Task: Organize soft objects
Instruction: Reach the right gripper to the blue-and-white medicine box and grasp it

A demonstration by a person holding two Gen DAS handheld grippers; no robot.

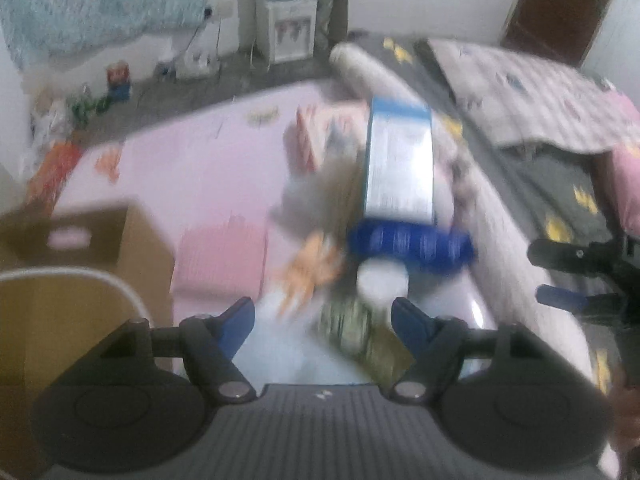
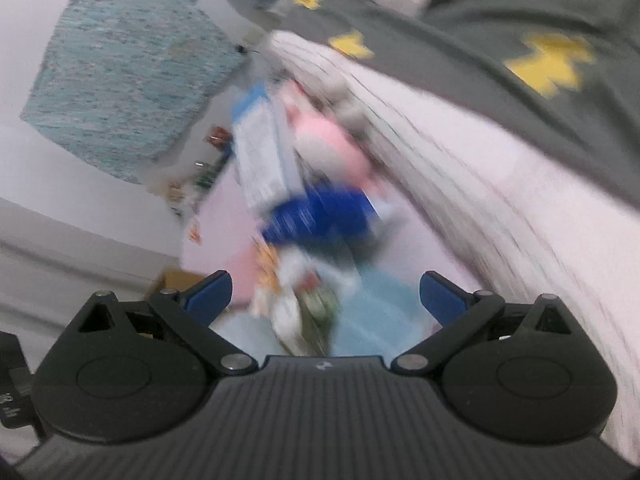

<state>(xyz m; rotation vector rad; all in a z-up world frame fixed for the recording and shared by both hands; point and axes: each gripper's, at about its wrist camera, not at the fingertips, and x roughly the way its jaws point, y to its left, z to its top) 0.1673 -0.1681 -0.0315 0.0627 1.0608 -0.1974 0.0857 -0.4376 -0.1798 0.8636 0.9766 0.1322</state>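
Motion blur smears the heap (image 1: 360, 216) on one pink mat (image 1: 180, 168); left gripper (image 1: 323, 316) and right gripper (image 2: 326, 294) gape, empty.

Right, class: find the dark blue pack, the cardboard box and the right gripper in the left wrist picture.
dark blue pack (image 1: 408, 246): left wrist view, middle of its blue side.
cardboard box (image 1: 132, 236): left wrist view, brown side wall.
right gripper (image 1: 538, 274): left wrist view, midway between its fingertips.

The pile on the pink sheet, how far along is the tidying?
Nothing looks sorted yet. The pile still lies jumbled on the pink sheet, a blue-and-white box on top. The left gripper and the right gripper are open and empty above it. The cardboard box shows nothing inside. All sorting remains.
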